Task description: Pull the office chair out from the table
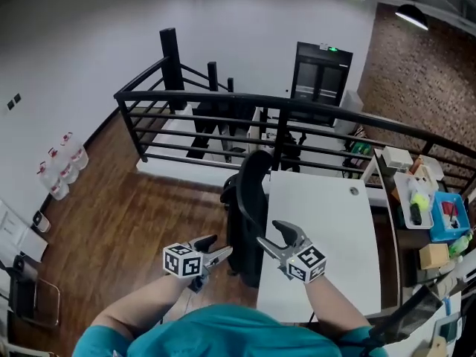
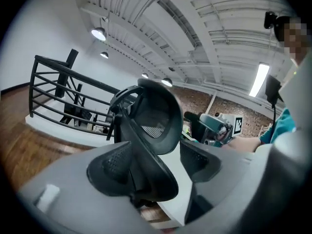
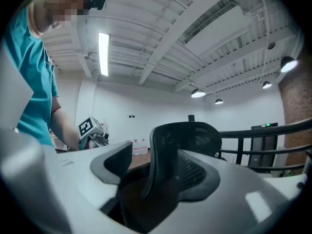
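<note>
A black mesh-backed office chair (image 1: 249, 199) stands tucked against the left edge of the white table (image 1: 327, 229). My left gripper (image 1: 216, 253) is just left of the chair's back and stands open. My right gripper (image 1: 279, 236) is on the back's right side, above the table edge, and is also open. In the left gripper view the chair back (image 2: 153, 116) stands edge-on between the wide-apart pads (image 2: 114, 167) of the left gripper (image 2: 156, 165). In the right gripper view the chair back (image 3: 187, 135) likewise rises between the jaws of the right gripper (image 3: 156, 167). Neither grips the chair.
A black railing (image 1: 223, 99) runs behind the chair and table. A shelf with boxes and small items (image 1: 431, 207) lines the table's right side. Water bottles (image 1: 63, 166) stand by the left wall, and another chair (image 1: 30, 296) is at lower left. Wooden floor (image 1: 134, 222) lies left of the office chair.
</note>
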The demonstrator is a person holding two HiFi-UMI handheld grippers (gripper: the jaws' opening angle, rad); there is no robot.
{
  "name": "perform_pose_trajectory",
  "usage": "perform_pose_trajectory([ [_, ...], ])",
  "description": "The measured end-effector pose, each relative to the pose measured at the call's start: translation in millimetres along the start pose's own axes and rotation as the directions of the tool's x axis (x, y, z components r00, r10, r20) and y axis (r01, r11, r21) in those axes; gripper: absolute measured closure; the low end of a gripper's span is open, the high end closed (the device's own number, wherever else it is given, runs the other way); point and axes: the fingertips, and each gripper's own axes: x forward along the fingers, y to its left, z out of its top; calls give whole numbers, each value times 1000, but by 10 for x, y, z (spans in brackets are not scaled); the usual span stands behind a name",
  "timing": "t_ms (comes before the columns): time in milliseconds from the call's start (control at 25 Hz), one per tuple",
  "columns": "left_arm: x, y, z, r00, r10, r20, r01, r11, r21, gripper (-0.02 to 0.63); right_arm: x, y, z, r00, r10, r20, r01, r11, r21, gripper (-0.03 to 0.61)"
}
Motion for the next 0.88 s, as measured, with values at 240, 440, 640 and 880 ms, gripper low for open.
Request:
perform_pose_trajectory([
  [240,316,245,-89,994,39,-103,-40,999,-9,303,700,90,-160,991,-16,-131,4,996,-94,267],
  [440,220,341,-37,997,29,-73,-31,999,-27,314,930,28,-165,988,-83,-134,72,994,-87,443],
  [640,167,466,62,996,43,-80,-47,998,-39,359,1079,23,-122,987,-80,-142,68,994,-87,460],
  [880,-30,738,112,994,51,-93,-54,998,-36,371,1380,109,-167,987,-68,-143,58,996,-72,451],
])
